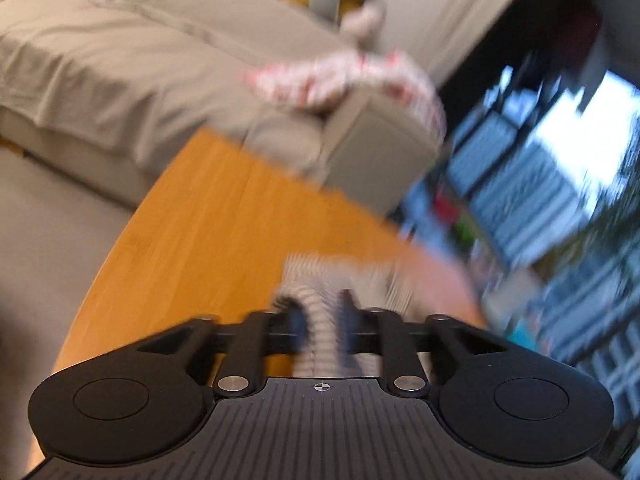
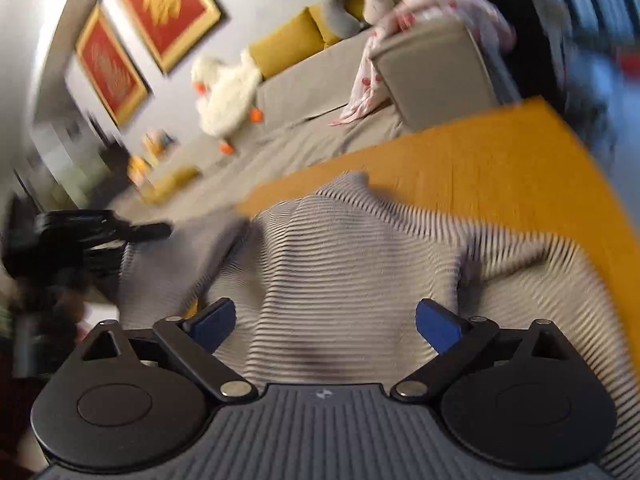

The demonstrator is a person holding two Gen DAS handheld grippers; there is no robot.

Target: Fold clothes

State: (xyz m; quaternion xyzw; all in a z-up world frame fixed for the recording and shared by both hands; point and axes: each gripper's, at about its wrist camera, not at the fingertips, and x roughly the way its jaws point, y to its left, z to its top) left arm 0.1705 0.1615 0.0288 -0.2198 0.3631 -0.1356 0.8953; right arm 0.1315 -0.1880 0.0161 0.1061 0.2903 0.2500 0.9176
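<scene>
A grey-and-white striped garment (image 2: 340,248) lies rumpled on the orange wooden table (image 2: 500,152). My right gripper (image 2: 326,322) is open just above the garment's middle, its blue pads (image 2: 212,320) wide apart and empty. My left gripper (image 1: 320,320) is shut on a bunched fold of the striped garment (image 1: 316,304) and holds it over the table (image 1: 200,220). In the right wrist view the left gripper (image 2: 132,232) shows dark and blurred at the garment's left edge. Both views are motion-blurred.
A grey sofa (image 1: 120,60) stands behind the table, with yellow cushions (image 2: 288,44), a white plush duck (image 2: 224,92) and a red-and-white patterned cloth (image 1: 340,80) draped over its armrest. Red framed pictures (image 2: 164,4) hang on the wall. A window (image 1: 540,184) is at the right.
</scene>
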